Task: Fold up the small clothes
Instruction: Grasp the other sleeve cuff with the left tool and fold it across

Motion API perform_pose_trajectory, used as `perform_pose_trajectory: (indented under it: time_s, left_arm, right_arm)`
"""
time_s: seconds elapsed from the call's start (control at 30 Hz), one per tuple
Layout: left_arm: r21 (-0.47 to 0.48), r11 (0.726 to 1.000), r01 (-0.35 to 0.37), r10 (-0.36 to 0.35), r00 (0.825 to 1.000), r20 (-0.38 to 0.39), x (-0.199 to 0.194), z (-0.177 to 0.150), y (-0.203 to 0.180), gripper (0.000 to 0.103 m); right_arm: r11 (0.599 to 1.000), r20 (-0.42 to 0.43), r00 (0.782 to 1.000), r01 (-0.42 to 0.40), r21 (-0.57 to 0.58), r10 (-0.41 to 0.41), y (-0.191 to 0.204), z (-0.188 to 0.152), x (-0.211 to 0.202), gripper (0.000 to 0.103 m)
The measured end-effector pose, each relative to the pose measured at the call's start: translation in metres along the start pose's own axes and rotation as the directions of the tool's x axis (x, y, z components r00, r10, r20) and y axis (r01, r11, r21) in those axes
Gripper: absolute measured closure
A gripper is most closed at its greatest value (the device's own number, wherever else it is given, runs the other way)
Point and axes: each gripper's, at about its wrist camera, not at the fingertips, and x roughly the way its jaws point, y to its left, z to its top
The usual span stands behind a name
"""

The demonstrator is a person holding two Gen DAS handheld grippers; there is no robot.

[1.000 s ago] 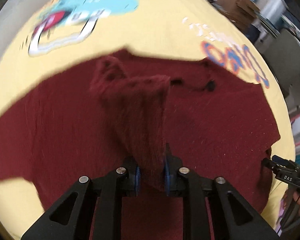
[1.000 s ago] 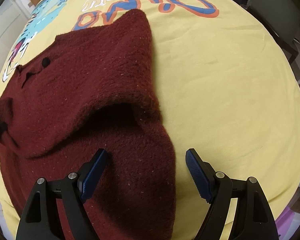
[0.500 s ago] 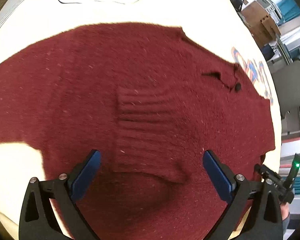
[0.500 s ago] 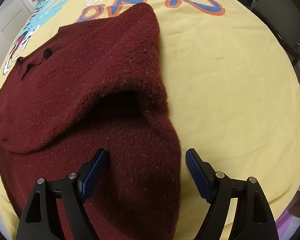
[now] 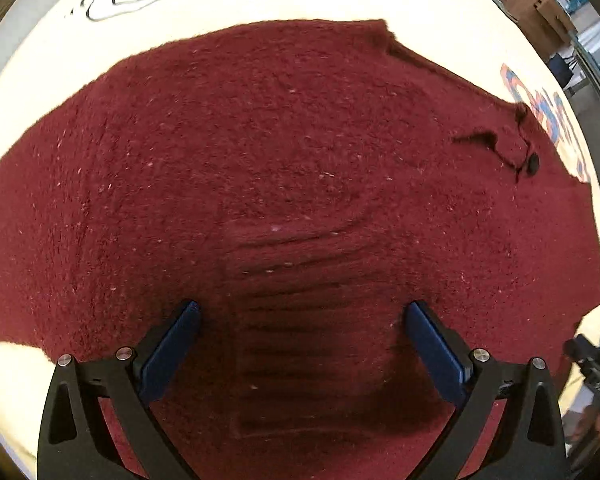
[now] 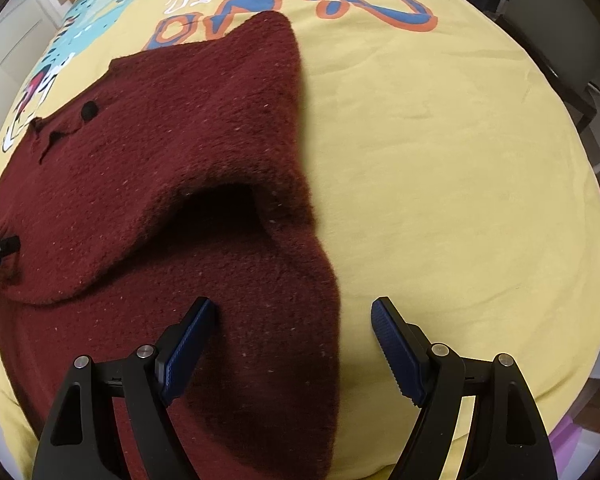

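Note:
A dark red knitted sweater (image 5: 280, 140) lies spread on a yellow printed sheet (image 6: 440, 160). My left gripper (image 5: 302, 306) hovers just over the sweater. Its jaws stand wide and are closing slightly. The folded-in sleeve's ribbed cuff (image 5: 308, 344) lies flat between the blue pads, and neither pad presses on it. My right gripper (image 6: 293, 304) is open above the sweater (image 6: 172, 140), straddling the edge of the other sleeve (image 6: 292, 320) without touching it. A black button (image 6: 89, 110) marks the neckline. A raised fold leaves a dark hollow (image 6: 220, 204) near the armpit.
The sheet carries a cartoon dinosaur (image 6: 96, 28) and orange-blue lettering (image 6: 364, 4). A cardboard box (image 5: 536, 4) and a grey chair (image 6: 560, 20) stand beyond the table's far side. Bare sheet stretches to the right of the sweater.
The left gripper let go of the sleeve, opened wide and came lower. The sleeve now lies flat across the sweater's body. The right gripper has not moved.

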Motion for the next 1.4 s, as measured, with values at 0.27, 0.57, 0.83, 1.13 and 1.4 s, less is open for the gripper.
perform_pose_trajectory:
  time_s: [0.27, 0.57, 0.83, 1.13, 1.4]
  left_arm:
    - [0.107, 0.994, 0.003, -0.007, 0.999, 0.032, -0.002, -0.008, -0.041, 0.082]
    - [0.108, 0.993, 0.054, -0.072, 0.984, 0.164, -0.063, -0.002, -0.024, 0.092]
    - [0.108, 0.994, -0.026, 0.006, 0.985, 0.173, -0.053, 0.013, 0.005, 0.092]
    - [0.101, 0.995, -0.018, 0.005, 0.991, 0.131, -0.061, 0.006, 0.032, 0.092]
    - [0.108, 0.994, -0.018, 0.006, 0.994, 0.113, -0.046, 0.003, 0.034, 0.091]
  right_arm:
    - [0.999, 0.01, 1.0, 0.001, 0.042, -0.001, -0.015, 0.011, -0.002, 0.021]
    - [0.998, 0.061, 0.998, -0.038, 0.058, 0.035, -0.031, 0.052, -0.026, 0.021]
    - [0.994, 0.075, 0.993, -0.1, 0.051, 0.096, -0.002, 0.099, 0.001, 0.021]
    - [0.996, 0.027, 0.996, -0.081, 0.028, 0.081, 0.016, 0.111, 0.015, 0.085]
    - [1.0, 0.032, 0.999, -0.02, 0.019, 0.019, 0.01, 0.104, 0.018, 0.086]
